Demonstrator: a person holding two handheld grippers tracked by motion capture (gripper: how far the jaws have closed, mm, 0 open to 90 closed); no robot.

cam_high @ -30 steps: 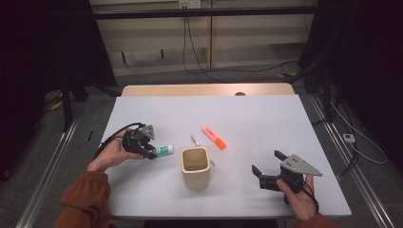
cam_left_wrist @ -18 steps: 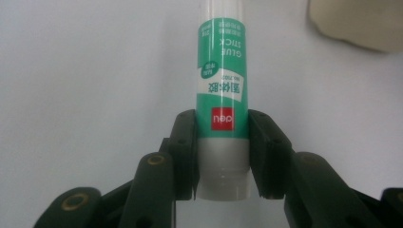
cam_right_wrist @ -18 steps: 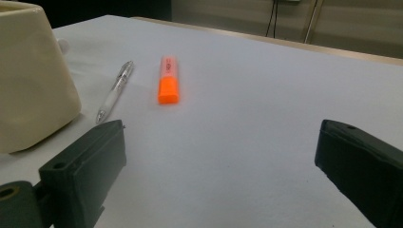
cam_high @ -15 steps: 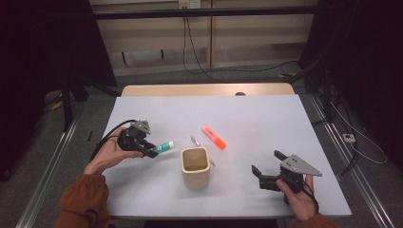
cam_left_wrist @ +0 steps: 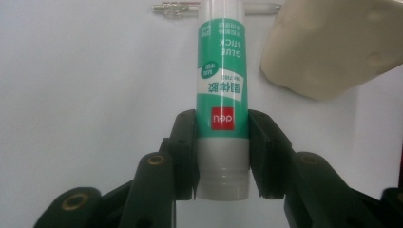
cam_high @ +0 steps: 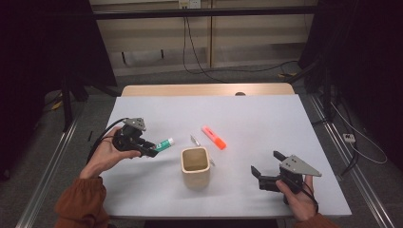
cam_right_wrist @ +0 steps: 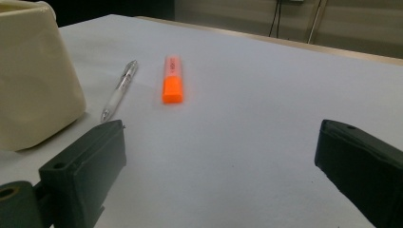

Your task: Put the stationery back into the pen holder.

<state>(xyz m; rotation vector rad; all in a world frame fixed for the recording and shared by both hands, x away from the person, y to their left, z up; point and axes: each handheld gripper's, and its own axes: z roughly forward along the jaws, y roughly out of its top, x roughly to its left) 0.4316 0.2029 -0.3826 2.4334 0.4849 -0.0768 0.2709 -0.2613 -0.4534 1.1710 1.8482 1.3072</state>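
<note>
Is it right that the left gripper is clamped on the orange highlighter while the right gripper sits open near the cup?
Not quite. The left gripper is clamped on the green glue stick, as the left gripper view shows. The orange highlighter lies free on the table. The right gripper does sit open near the cup.

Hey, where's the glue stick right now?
The glue stick is clamped between the left gripper's jaws at the table's left side in the high view, its free end pointing toward the beige cup.
</note>
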